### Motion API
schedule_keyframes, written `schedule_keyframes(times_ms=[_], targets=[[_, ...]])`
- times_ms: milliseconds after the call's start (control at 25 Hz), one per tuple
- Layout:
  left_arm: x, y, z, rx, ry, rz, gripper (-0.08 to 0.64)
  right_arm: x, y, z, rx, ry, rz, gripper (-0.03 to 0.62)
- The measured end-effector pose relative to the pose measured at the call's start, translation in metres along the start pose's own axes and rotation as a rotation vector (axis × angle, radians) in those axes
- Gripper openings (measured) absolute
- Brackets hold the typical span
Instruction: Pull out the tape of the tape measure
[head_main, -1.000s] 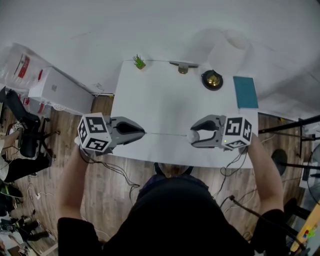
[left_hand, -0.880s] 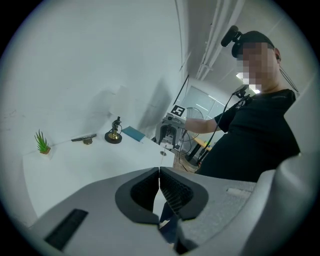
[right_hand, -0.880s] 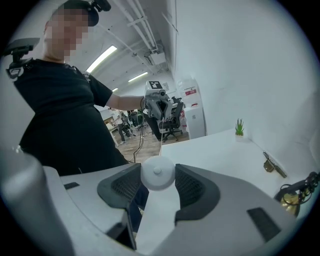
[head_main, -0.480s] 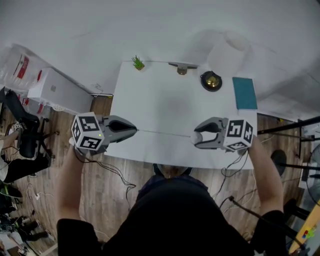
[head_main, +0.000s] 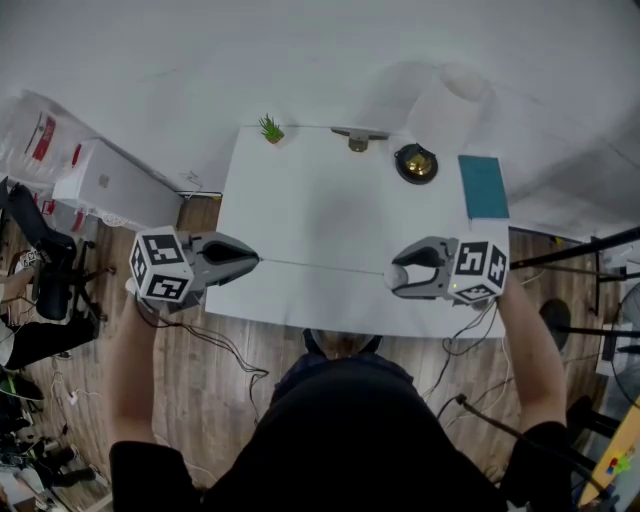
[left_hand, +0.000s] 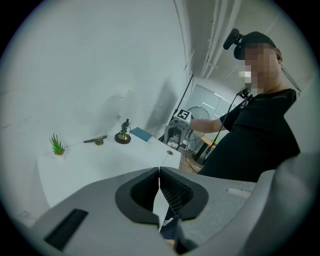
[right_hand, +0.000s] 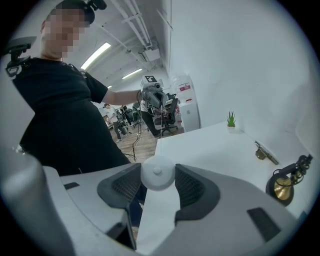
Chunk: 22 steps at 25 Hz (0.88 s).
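The white bench carries a small green plant at eleven o'clock, a dark clip at twelve, a brass ornament at one and a teal notebook at two.

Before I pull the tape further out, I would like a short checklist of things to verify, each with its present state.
1. Grip of the left tongs on the tape: ok. The jaws are together, and the thin tape leaves them at the tip.
2. Grip of the right tongs on the tape measure case: ok. The round white case sits between the pads.
3. Tape straight between both tongs: ok, no sag is visible.
4. Tape clear of the plant, brass ornament and teal book: ok. They stand at the far edge of the table.
5. Tape remaining inside the case: cannot tell.
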<state>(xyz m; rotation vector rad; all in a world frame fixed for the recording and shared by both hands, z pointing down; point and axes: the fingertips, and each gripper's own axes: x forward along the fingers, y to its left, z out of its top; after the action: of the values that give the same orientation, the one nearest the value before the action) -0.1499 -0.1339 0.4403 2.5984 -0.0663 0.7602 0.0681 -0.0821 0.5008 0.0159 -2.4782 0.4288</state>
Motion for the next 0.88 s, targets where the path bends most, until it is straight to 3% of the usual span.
schedule_keyframes(times_ms=[880], targets=[[-0.034,0.004,-0.013,-0.001,-0.004,0.075,0.009,-0.017,0.010,-0.019,0.023,0.049,-0.056,0.221]])
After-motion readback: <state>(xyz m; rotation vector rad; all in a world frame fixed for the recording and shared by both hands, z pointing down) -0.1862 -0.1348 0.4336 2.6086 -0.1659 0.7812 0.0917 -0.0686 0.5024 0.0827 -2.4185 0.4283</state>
